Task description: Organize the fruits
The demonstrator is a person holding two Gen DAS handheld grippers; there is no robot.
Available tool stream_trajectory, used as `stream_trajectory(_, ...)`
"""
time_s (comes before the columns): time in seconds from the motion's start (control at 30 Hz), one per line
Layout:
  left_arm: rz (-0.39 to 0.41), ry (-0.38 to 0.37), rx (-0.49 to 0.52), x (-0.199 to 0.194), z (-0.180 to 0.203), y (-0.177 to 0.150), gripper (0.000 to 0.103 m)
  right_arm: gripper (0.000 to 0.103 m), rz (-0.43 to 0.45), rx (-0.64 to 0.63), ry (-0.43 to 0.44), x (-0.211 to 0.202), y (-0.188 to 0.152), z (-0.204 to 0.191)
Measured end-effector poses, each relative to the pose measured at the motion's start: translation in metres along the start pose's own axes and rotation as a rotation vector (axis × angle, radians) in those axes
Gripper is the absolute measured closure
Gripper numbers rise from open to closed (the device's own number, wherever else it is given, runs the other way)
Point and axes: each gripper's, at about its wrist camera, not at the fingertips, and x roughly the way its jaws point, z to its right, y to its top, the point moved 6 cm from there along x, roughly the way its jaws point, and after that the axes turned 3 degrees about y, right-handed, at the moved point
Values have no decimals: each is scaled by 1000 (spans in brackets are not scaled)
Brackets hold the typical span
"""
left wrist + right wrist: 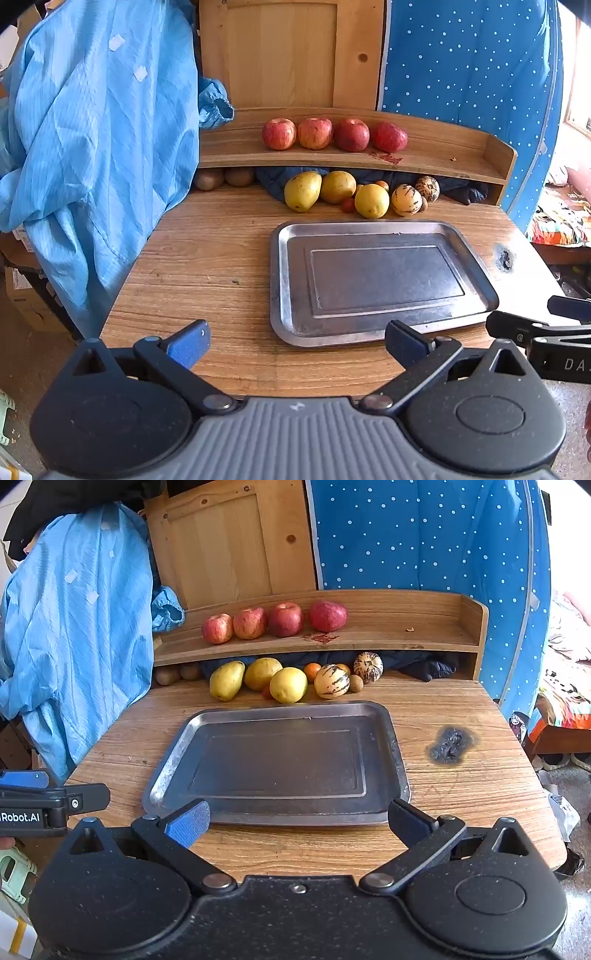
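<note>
An empty steel tray [291, 280] [166, 771] lies flat on the wooden table. Behind it sits a cluster of fruit: a yellow pear [302, 191] [226, 680], a yellow round fruit [371, 201] [288, 685], two striped melons [406, 199] [331, 681], small oranges and kiwis. Several red apples [315, 133] [251, 623] stand in a row on the raised shelf [443, 155]. My left gripper [297, 341] hangs open at the table's near edge, left of the tray's front. My right gripper [299, 821] is open just before the tray's front rim. Both hold nothing.
A blue garment [96, 147] [74, 627] drapes over the table's left side. A burn mark [450, 746] scars the table right of the tray. A dark cloth [421, 666] lies under the shelf. A red smear [321, 637] stains the shelf beside the apples.
</note>
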Motion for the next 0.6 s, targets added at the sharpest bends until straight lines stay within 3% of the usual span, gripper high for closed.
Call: stream_trajectory(0.6,-12,28,-9,-3,1,-2,1,1,-2,0,4,-1,0,0)
